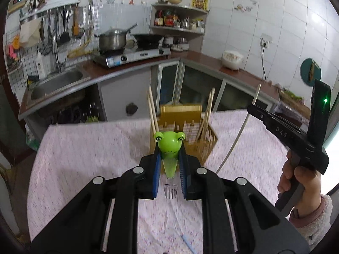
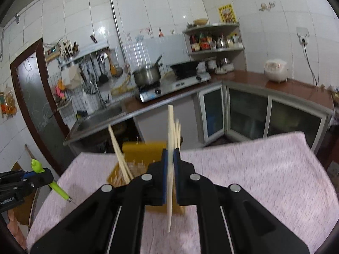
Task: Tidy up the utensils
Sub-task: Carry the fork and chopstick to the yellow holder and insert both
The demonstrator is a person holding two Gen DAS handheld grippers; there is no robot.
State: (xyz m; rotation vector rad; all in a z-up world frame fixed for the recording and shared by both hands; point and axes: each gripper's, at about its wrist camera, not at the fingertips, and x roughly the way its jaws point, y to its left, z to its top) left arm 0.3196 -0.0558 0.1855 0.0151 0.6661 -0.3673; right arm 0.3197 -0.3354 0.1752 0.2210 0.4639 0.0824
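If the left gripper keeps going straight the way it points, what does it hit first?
Probably the yellow utensil holder with chopsticks standing in it, dead ahead of the left gripper, which grips the frog-headed fork. Depth is unclear.

Your left gripper [image 1: 169, 150] points down-forward, jaws nearly closed and clamping the frog-headed fork [image 1: 169, 142], while your right gripper [image 2: 170, 154] has its jaws fully closed on a single chopstick [image 2: 170, 127], your hand [image 1: 296, 182] wrapping its handle.

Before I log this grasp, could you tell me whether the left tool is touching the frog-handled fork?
Touching: in the left wrist view the left tool has both blue pads pressed against the frog-handled fork.
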